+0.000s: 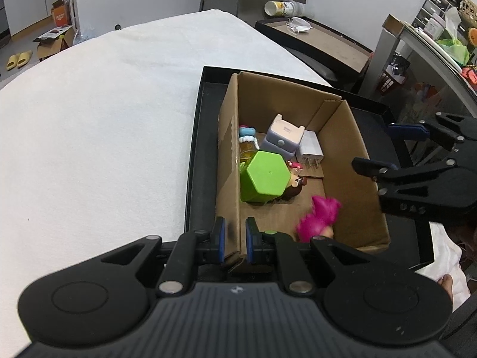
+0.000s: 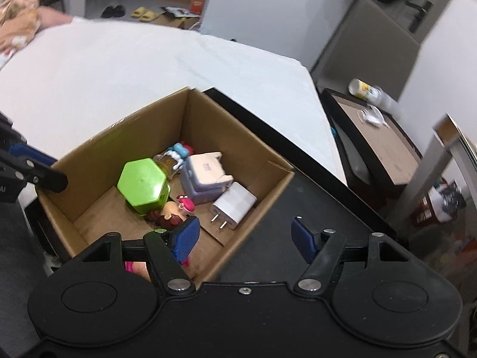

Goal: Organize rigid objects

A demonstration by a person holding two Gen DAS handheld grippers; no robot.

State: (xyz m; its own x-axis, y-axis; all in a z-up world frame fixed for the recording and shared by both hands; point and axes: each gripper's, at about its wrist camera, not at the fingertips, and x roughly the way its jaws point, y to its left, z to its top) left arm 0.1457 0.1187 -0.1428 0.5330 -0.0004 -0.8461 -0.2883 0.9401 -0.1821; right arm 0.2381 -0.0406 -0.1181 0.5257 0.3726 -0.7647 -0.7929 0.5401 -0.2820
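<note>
Brown cardboard box (image 1: 337, 149); green hexagonal container (image 1: 263, 180); white charger (image 2: 234, 204); magenta toy (image 1: 320, 217).

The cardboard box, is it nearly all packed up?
Mostly, it seems. Inside the brown cardboard box already lie a green hexagonal container, a white plug charger and a blurred pink toy. The left gripper clamps the box wall; the right gripper is open, empty. The white table shows nothing left.
</note>
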